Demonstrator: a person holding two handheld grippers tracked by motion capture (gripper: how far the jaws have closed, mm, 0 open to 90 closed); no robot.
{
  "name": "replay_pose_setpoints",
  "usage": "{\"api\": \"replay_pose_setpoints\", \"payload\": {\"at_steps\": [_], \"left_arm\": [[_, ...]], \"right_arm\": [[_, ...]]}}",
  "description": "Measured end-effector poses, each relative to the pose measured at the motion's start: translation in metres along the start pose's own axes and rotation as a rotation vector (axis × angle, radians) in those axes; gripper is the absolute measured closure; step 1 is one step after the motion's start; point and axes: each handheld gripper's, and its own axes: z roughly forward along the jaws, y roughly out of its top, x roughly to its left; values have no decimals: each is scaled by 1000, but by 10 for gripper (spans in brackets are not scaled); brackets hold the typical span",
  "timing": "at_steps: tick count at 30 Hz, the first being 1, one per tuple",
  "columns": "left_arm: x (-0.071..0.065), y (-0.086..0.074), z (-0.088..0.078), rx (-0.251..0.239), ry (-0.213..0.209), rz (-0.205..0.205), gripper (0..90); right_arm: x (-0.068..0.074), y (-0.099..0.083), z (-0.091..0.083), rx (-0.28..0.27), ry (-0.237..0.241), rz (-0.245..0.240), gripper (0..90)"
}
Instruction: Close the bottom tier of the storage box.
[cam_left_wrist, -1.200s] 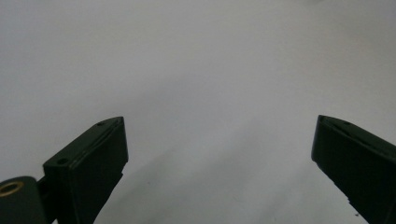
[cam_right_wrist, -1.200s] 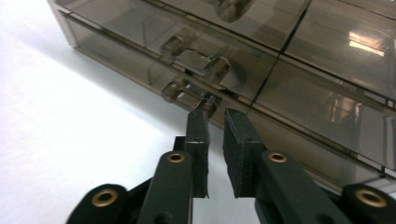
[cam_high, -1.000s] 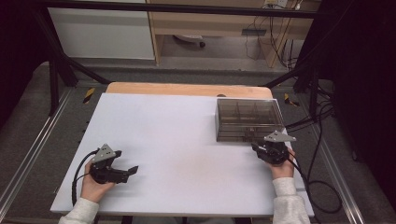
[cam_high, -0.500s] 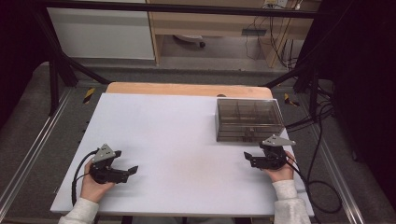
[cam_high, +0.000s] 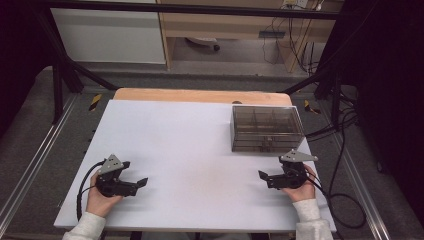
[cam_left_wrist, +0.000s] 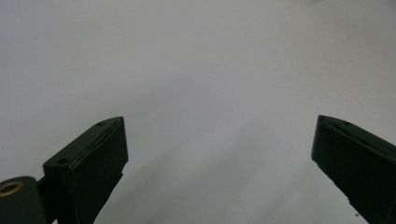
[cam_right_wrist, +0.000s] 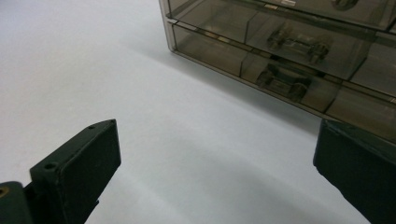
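A smoky see-through drawer box (cam_high: 266, 127) stands on the white table (cam_high: 200, 140) at the back right. My right gripper (cam_high: 265, 179) lies in front of it, a short way off, pointing left. Its jaws have just been opening and stand open with nothing between them. In the right gripper view the box (cam_right_wrist: 289, 42) sits beyond the gripper (cam_right_wrist: 217, 154), with its drawer fronts and small handles (cam_right_wrist: 282, 80) showing. My left gripper (cam_high: 136, 173) rests at the front left, open over bare table, as the left gripper view (cam_left_wrist: 217, 149) confirms.
A wooden strip (cam_high: 200, 95) runs along the table's far edge. Cables (cam_high: 345, 150) hang off the right side by the metal frame rail. A shelf unit and a white cabinet stand on the floor beyond the table.
The right gripper has drawn back from the box front toward the person's edge of the table, and its jaws have spread apart. The left gripper has stayed put.
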Motion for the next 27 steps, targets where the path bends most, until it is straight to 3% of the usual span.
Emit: {"api": "replay_pose_setpoints", "payload": {"at_steps": [16, 27], "left_arm": [[0, 0, 0, 1, -2, 1, 35], [-1, 0, 0, 2, -3, -1, 35]], "right_arm": [[5, -15, -9, 1, 15, -55, 4], [-1, -27, -16, -7, 20, -43, 3]]}}
